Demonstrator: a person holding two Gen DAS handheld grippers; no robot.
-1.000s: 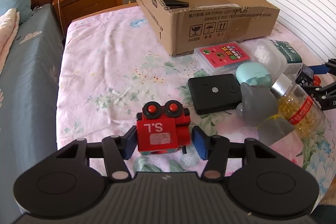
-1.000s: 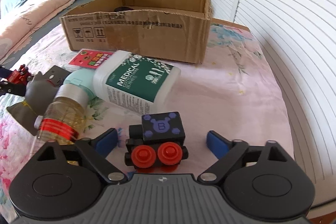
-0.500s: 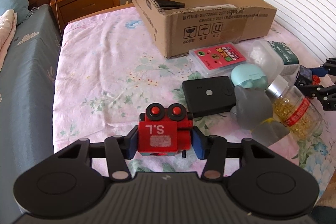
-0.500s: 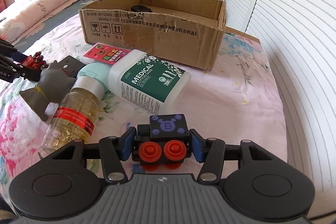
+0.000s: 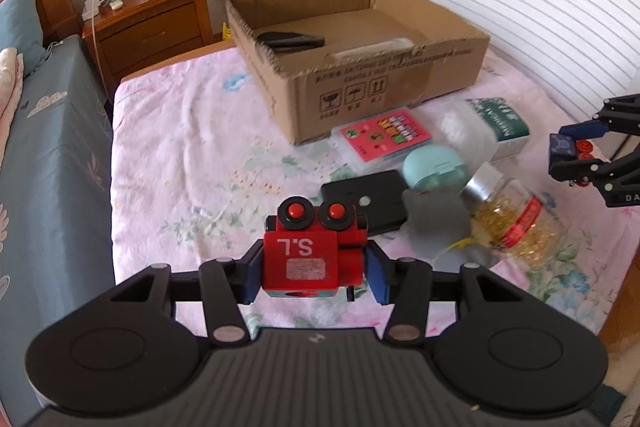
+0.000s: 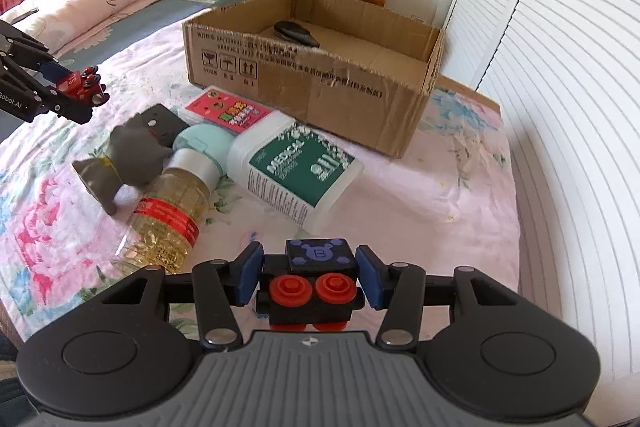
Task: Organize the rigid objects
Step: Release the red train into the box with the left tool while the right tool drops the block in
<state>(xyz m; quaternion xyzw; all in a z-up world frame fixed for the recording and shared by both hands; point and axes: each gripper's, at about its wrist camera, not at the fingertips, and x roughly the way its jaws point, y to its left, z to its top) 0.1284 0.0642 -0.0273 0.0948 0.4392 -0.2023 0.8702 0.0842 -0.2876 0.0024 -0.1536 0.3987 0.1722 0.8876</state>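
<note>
Red toy train [image 5: 316, 259] sits squeezed between your left gripper [image 5: 315, 273] fingers, lifted off the pink flowered bed cover [image 5: 180, 155]. Your right gripper [image 6: 308, 277] fingers have just closed and now pinch the black toy train [image 6: 312, 285], also up in the air. The cardboard box [image 6: 320, 75] waits ahead with its top open, and one dark thing lies inside. Between you and the box lie a pill bottle [image 6: 172, 211], a grey toy cat [image 6: 128, 159], a white medical tub [image 6: 296, 175], a pink card case [image 5: 382, 139] and a black flat box [image 5: 366, 199], all bunched together. The bed cover to the left of that pile is bare up to its edge.
</note>
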